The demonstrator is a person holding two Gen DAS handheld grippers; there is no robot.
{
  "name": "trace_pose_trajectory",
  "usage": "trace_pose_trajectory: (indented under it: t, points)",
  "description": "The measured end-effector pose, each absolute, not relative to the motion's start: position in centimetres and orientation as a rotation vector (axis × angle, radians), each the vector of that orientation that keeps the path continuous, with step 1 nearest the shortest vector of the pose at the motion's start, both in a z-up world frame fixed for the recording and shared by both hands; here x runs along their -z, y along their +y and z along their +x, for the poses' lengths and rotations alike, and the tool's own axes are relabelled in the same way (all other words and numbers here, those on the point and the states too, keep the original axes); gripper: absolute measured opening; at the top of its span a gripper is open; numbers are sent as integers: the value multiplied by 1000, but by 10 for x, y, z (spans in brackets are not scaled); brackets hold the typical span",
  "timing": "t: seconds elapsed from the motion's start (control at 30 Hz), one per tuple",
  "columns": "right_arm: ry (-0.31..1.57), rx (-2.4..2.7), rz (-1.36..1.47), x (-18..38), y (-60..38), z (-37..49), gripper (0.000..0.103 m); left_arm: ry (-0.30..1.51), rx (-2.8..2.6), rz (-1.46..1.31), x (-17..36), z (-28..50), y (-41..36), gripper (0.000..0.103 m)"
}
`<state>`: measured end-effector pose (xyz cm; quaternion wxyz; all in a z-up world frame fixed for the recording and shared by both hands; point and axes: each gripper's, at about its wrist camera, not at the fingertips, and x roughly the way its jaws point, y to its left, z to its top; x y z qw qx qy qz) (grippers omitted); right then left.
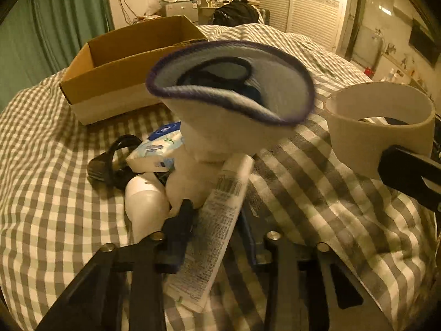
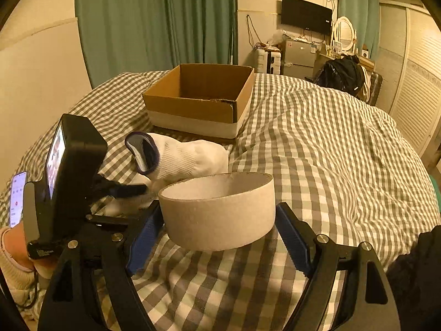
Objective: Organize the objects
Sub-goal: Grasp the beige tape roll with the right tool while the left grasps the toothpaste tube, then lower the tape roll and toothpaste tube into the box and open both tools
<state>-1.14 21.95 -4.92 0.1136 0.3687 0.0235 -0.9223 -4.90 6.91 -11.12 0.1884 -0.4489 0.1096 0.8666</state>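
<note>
On the bed, cardboard box (image 2: 198, 102) looks empty.

box (image 2: 201, 102) on bed (image 2: 317, 143), sock (image 2: 182, 160) before it

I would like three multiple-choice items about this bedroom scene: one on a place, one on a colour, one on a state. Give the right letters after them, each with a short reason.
1. Where does the cardboard box stand?
A. on the floor
B. on the checked bedcover
C. on a desk

2. What colour is the rim of the white sock?
A. red
B. dark purple
C. yellow

3. What is the state of the right tool?
A. shut on nothing
B. wide open, holding nothing
C. gripping the cardboard tape core

Answers:
1 B, the box rests on the gingham cover, in front of the green curtains.
2 B, a dark purple band edges the sock's opening.
3 C, both blue pads press the ring's sides and it hangs above the cover.
</note>
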Motion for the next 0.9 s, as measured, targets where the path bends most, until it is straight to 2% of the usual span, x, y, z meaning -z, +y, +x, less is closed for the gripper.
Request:
trace_pose_trajectory:
  t: [0.17, 0.57, 0.67, 0.9]
  points:
    - [58, 2714, 1080, 46, 218, -8, 81, 304, -2440, -1251, 98, -36, 64, 22]
    - [111, 2761, 949, 3, 201, 7, 81, 241, -2541, -1160, 34, -18, 29, 21]
    - [137, 2767, 909, -11, 195, 5, 81, 177, -2544, -1131, 14, -24, 16, 21]
    - [177, 2753, 823, -51, 179, -33, 81, 149, -2614, -1057, -31, -60, 4, 21]
